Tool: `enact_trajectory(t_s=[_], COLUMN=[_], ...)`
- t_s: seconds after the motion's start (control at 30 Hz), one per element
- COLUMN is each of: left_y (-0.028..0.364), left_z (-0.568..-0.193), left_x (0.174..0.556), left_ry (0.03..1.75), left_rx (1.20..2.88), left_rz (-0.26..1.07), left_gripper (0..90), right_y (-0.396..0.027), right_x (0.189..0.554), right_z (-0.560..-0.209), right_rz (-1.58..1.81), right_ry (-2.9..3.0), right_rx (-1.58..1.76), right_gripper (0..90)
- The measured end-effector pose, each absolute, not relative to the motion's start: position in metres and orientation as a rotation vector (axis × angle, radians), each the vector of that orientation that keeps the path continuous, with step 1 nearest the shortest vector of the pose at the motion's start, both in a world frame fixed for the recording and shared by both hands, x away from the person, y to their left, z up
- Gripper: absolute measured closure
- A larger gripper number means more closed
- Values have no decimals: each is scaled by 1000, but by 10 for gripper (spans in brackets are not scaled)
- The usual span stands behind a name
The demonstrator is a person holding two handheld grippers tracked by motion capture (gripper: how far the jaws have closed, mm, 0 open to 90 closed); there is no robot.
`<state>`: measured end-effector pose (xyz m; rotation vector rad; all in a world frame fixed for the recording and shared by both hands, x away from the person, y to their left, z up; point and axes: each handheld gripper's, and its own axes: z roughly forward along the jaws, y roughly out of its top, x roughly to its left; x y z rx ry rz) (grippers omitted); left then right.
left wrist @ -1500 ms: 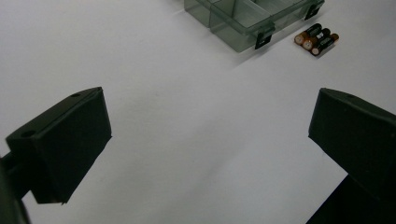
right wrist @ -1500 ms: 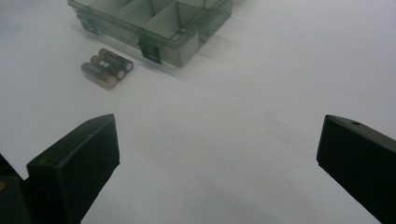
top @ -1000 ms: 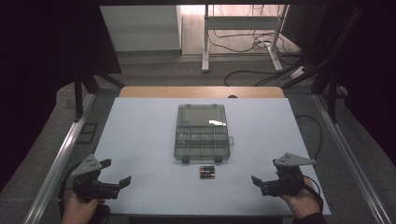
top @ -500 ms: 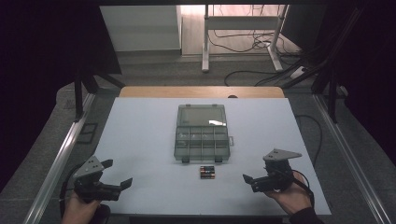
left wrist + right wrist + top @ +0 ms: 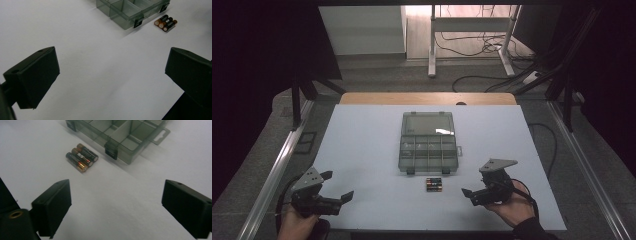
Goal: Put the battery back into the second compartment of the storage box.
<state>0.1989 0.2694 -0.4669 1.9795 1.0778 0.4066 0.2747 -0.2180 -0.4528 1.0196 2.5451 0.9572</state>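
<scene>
My right gripper [image 5: 468,194] is closing its jaws slightly — nothing between them; three batteries [image 5: 433,185] are lying on the counter [image 5: 362,150] before the organiser box [image 5: 428,144]; my left gripper [image 5: 339,192] is holding open, empty.

We can read no text: the print on the batteries [image 5: 82,157] is too small to make out.

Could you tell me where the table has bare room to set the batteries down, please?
The white table is bare left of the compartment box, and right of it out to the table's edge. The near strip is tighter: the batteries lie just before the box's latches, with the right gripper close beside them and the left gripper farther off.
</scene>
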Motion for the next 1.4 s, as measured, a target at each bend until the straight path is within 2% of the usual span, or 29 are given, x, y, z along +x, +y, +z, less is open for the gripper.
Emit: enact_trajectory(t_s=[0.17,0.23,0.27,0.33,0.43,0.7,1.0,1.4], left_y=[269,268,268,268,267,267,267,266], left_z=[-467,-467,-467,-467,-467,-467,-467,-467], left_x=[199,199,199,199,199,199,199,199], left_ry=[1073,1071,1071,1070,1069,1066,1064,1060], left_rx=[1992,1998,1998,2003,2005,2006,2012,2018], left_rz=[410,412,412,414,414,413,416,418], left_gripper=[0,0,0,0,0,0,0,0], right_y=[-209,-204,-204,-199,-194,-180,-157,-126], right_x=[277,279,279,282,286,296,302,309], right_z=[-453,-453,-453,-454,-454,-457,-461,-476], right_rz=[954,947,947,937,943,934,872,786], right_ry=[2585,2618,2618,2644,2669,2738,2801,2888], right_rx=[975,938,938,910,885,858,723,581], right_gripper=[201,278,278,354,406,458,583,671])
